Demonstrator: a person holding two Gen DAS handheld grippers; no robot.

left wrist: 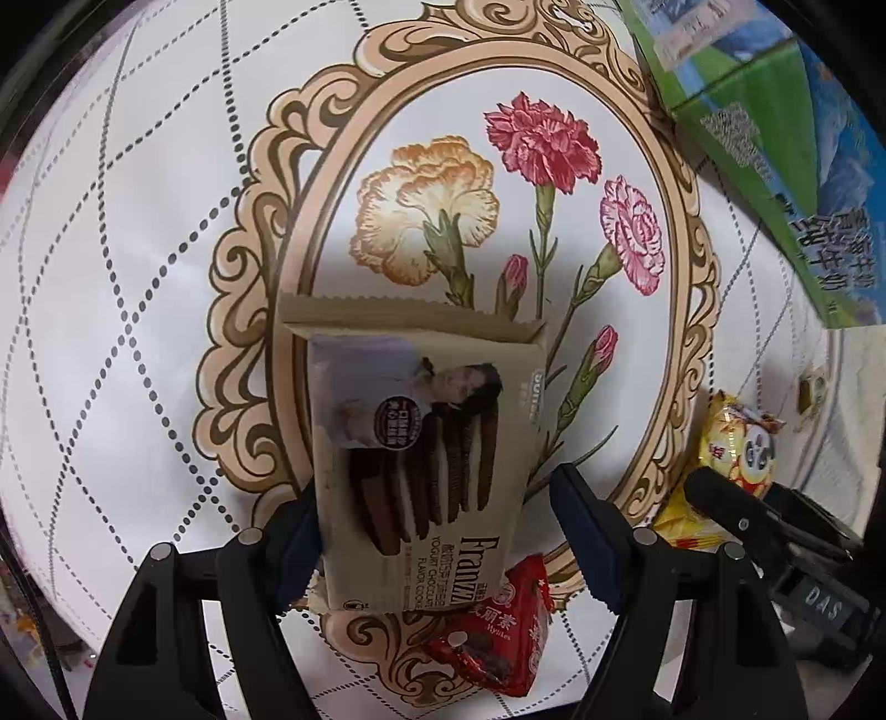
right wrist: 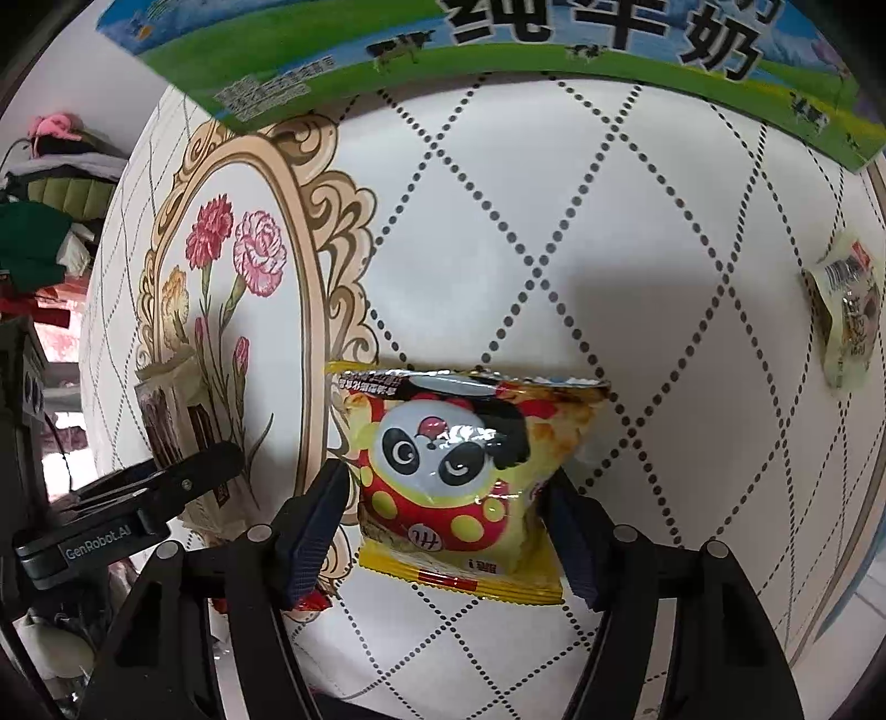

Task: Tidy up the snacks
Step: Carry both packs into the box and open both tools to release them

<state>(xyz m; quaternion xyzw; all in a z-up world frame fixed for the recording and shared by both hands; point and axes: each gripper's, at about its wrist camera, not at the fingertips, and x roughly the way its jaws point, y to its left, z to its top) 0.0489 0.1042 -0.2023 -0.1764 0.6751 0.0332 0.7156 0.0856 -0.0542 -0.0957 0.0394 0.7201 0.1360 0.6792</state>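
Observation:
In the left wrist view a beige Franzzi cookie pack [left wrist: 421, 459] sits between my left gripper's [left wrist: 437, 531] fingers; the left pad touches its edge, the right pad stands a little off. A red snack packet [left wrist: 498, 637] lies under it. In the right wrist view a yellow panda snack bag [right wrist: 459, 476] sits between my right gripper's [right wrist: 448, 526] fingers, which stand apart at its sides. The left gripper's finger [right wrist: 166, 482] and the cookie pack [right wrist: 177, 421] show at the left. The panda bag [left wrist: 736, 443] and the right gripper's finger [left wrist: 742, 515] show at the right of the left wrist view.
A green and blue milk carton box [right wrist: 498, 50] lies at the far side of the table, also seen in the left wrist view [left wrist: 775, 138]. A small pale snack packet [right wrist: 847, 315] lies at the right. The tablecloth [right wrist: 554, 221] has a flower oval print.

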